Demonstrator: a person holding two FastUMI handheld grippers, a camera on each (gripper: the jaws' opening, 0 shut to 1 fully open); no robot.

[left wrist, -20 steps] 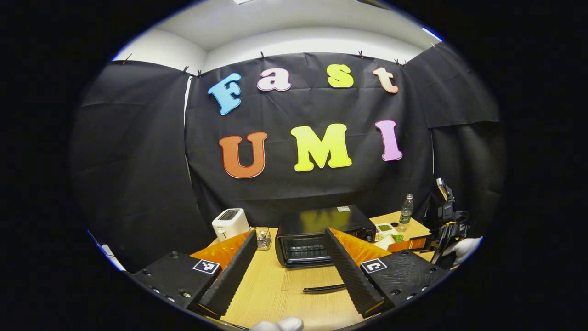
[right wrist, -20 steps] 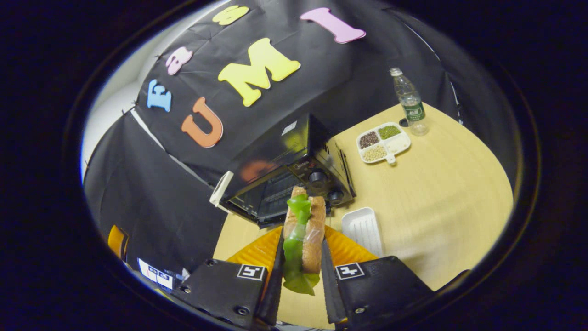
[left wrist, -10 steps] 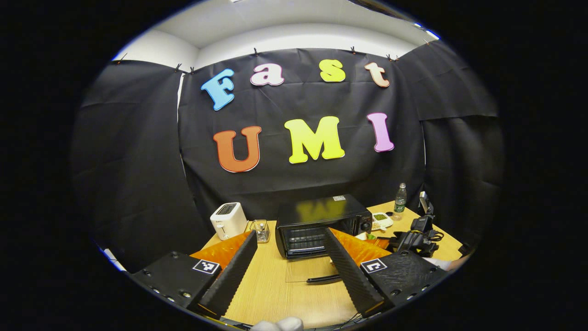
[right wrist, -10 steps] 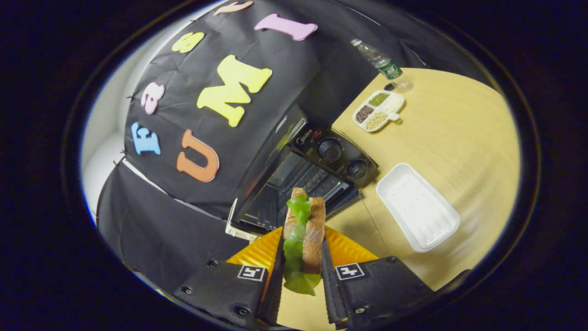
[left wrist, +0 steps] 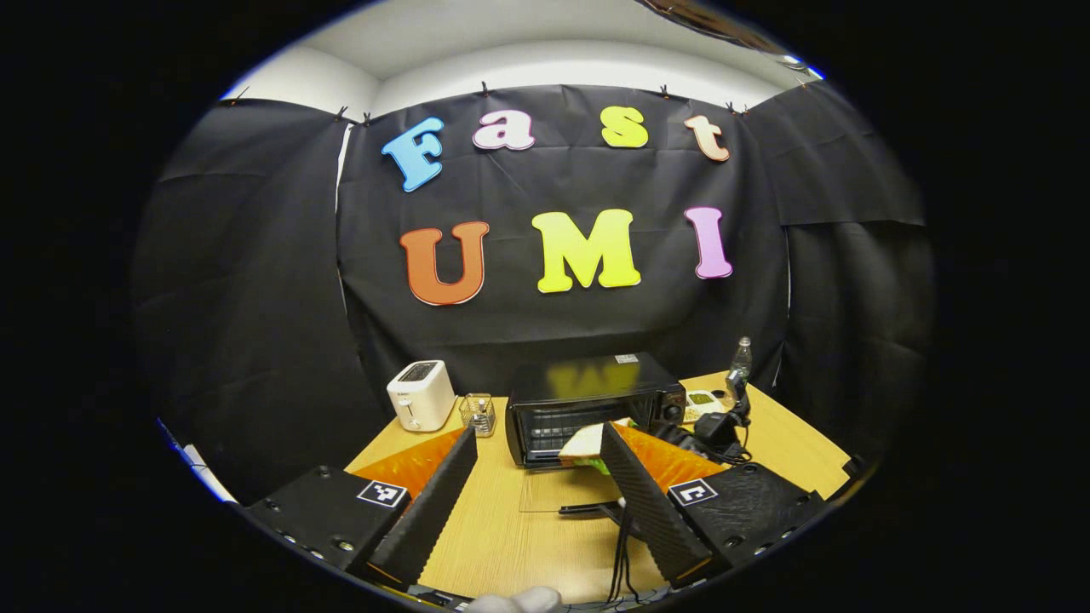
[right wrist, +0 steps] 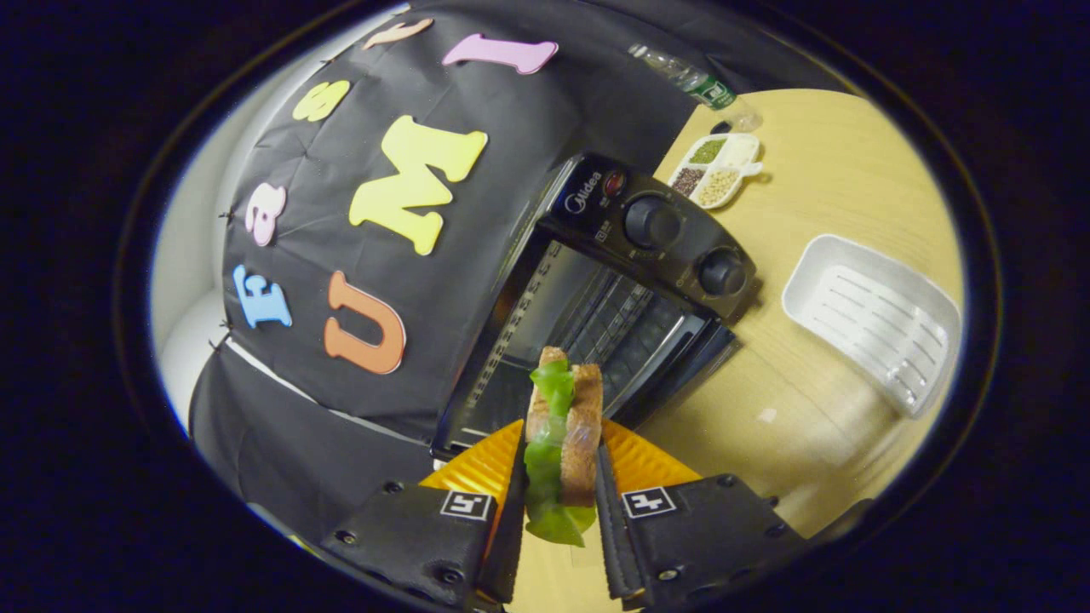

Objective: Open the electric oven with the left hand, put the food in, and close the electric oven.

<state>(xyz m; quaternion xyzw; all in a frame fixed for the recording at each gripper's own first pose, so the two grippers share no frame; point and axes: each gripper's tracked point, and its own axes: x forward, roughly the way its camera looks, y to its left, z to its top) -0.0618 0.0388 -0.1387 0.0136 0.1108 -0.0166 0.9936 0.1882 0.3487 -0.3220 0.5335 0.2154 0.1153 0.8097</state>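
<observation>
The right gripper (right wrist: 558, 477) pinches the sandwich (right wrist: 562, 443) at bottom centre, just before the open oven (right wrist: 596, 315); the left gripper (left wrist: 536, 477) is spread.

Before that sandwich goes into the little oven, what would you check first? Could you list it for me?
1. Oven door down and open: ok.
2. Sandwich clamped between both fingers of the right gripper: ok.
3. Sandwich lined up with the oven's mouth: ok, it sits just in front in the left gripper view.
4. Rack inside free of other food: ok as far as it shows.
5. Left gripper open and back from the door: ok.
6. Oven hot or cold: cannot tell.
</observation>
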